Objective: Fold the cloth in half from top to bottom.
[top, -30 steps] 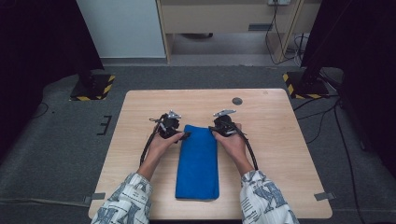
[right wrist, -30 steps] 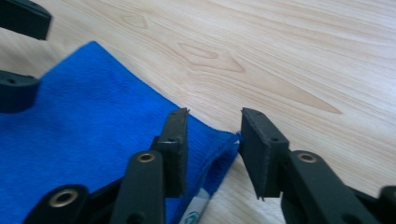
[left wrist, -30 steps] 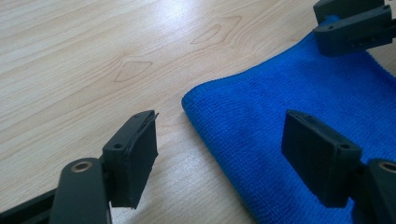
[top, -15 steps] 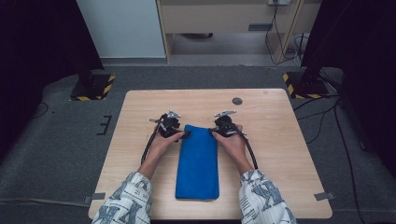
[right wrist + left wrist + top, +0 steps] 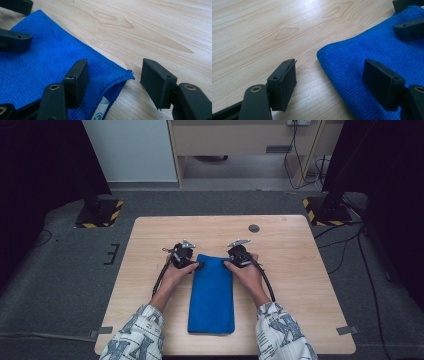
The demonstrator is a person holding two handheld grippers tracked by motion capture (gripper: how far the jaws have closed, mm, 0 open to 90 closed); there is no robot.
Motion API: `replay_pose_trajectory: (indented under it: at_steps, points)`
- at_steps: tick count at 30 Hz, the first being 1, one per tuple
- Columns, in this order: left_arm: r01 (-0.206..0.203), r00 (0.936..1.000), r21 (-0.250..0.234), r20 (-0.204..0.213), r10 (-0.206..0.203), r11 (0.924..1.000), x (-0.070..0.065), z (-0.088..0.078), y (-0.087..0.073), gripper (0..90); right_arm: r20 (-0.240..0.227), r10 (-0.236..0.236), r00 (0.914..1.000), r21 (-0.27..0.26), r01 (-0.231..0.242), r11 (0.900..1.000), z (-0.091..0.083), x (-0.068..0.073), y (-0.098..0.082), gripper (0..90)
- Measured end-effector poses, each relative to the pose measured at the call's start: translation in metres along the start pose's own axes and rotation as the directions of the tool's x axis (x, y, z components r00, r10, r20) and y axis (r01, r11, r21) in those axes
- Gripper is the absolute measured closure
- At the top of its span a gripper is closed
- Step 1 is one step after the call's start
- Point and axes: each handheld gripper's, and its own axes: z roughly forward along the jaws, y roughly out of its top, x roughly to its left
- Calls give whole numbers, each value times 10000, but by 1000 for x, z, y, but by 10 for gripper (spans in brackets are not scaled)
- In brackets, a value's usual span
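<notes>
Folded blue microfibre cloth [image 5: 212, 295] lies lengthwise mid-table [image 5: 300, 270]. Left gripper [image 5: 196, 266] at its far-left corner, right gripper [image 5: 227, 263] at far-right; both open, holding nothing, right's jaws just been opening. Right gripper view adds white label [image 5: 101, 115] under the lifted corner.

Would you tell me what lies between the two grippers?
The far end of the blue cloth lies between the left gripper and right gripper, seen in the high view.
</notes>
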Motion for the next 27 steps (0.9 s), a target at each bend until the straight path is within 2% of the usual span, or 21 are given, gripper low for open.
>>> replay_pose_trajectory:
  at_steps: [2, 4, 8, 12, 16, 20, 27]
  points:
    - [-206, 9998, 100, -35, 206, 9997, -1, 0, 0, 279, -89, -59, 9999, 39, 59, 10000, 0, 0, 0, 398]
    - [-263, 9996, 182, -65, 264, 9995, -3, -1, 1, 313, -152, -151, 9998, 48, 151, 9999, -1, 0, 0, 445]
    - [-451, 9989, 240, 160, 447, 9987, -6, -3, 2, 437, -281, -134, 9995, 23, 135, 9999, -2, 0, 0, 570]
    - [-464, 9979, 291, 467, 450, 9985, -8, -4, 2, 598, -517, -83, 9986, 14, 84, 10000, -2, 2, 1, 701]
    - [-394, 9972, 357, 654, 370, 9986, -9, -5, 2, 709, -811, -139, 9966, 13, 141, 9999, -2, 5, 1, 824]
    - [-359, 9967, 393, 736, 329, 9986, -10, -6, 1, 795, -973, -140, 9952, 9, 142, 9999, -2, 4, 1, 855]
    - [-219, 9972, 246, 720, 201, 9995, -10, -12, 4, 837, -1008, -240, 9946, -115, 229, 9997, -5, 5, 3, 864]
